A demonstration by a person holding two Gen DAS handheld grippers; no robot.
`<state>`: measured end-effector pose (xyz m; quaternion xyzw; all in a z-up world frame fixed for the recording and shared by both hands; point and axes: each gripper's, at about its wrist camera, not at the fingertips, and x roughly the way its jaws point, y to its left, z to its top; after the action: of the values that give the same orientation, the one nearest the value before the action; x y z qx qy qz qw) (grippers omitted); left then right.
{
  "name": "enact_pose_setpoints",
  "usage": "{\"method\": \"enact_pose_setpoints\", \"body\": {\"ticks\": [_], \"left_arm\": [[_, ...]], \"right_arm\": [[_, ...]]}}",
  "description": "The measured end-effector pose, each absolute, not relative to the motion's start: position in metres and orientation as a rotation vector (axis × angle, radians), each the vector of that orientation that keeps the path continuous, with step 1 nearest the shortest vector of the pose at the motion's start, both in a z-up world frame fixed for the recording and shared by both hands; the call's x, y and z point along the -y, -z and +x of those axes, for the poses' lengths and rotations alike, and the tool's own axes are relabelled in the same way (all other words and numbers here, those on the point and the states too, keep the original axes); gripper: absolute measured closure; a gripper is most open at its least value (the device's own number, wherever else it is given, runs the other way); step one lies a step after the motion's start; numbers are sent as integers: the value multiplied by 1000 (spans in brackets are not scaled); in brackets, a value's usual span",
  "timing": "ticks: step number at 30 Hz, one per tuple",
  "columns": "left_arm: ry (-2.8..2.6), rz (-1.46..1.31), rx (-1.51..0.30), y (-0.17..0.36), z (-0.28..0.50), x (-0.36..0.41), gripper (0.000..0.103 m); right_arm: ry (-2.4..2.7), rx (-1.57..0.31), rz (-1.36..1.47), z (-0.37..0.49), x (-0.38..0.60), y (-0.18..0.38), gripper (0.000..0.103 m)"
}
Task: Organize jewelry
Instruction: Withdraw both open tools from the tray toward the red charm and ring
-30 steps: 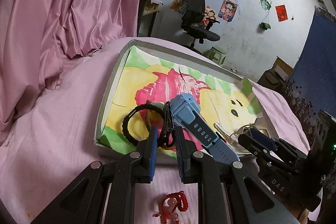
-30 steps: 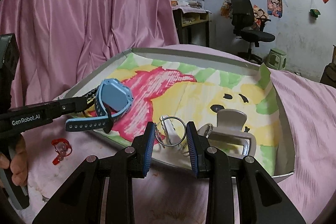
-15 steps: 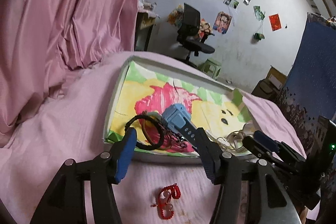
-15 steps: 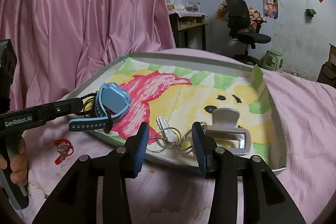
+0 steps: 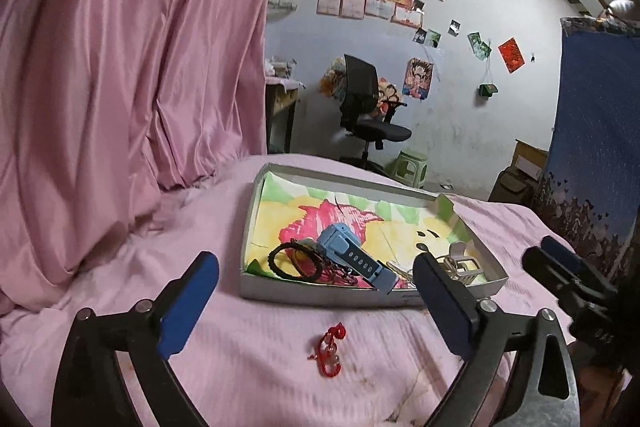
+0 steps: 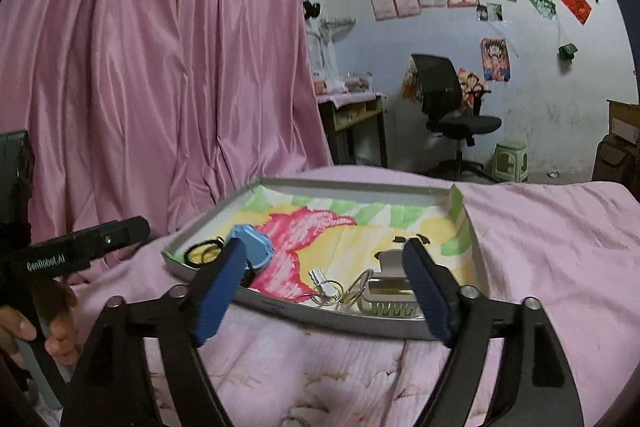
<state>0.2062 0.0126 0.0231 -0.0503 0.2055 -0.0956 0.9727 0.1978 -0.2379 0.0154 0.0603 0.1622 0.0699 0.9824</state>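
Note:
A shallow grey box lined with a colourful drawing lies on the pink bedding. In it lie a blue watch, a black bracelet, key rings and a pale hair clip. A red beaded piece lies on the bedding in front of the box. My left gripper is open and empty, raised in front of the box. My right gripper is open and empty, raised at the box's near edge.
A pink curtain hangs at the left. A black office chair, a green stool and a desk stand beyond the bed. A dark blue cloth hangs at the right.
Both grippers have opened and pulled back and up from the box. The left one has let go of the blue watch, the right one of the key ring. Both now lie in the box.

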Motion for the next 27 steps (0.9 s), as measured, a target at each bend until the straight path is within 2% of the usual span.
{"method": "enact_pose_setpoints", "body": {"ticks": [6, 18, 27], "left_arm": [[183, -84, -360, -30, 183, -16, 1], [182, 4, -351, -29, 154, -13, 0], [173, -12, -408, -18, 164, -18, 0]], "right_arm": [[-144, -277, 122, 173, 238, -20, 1], [-140, -275, 92, 140, 232, -19, 1], [-115, -332, 73, 139, 235, -9, 1]]}}
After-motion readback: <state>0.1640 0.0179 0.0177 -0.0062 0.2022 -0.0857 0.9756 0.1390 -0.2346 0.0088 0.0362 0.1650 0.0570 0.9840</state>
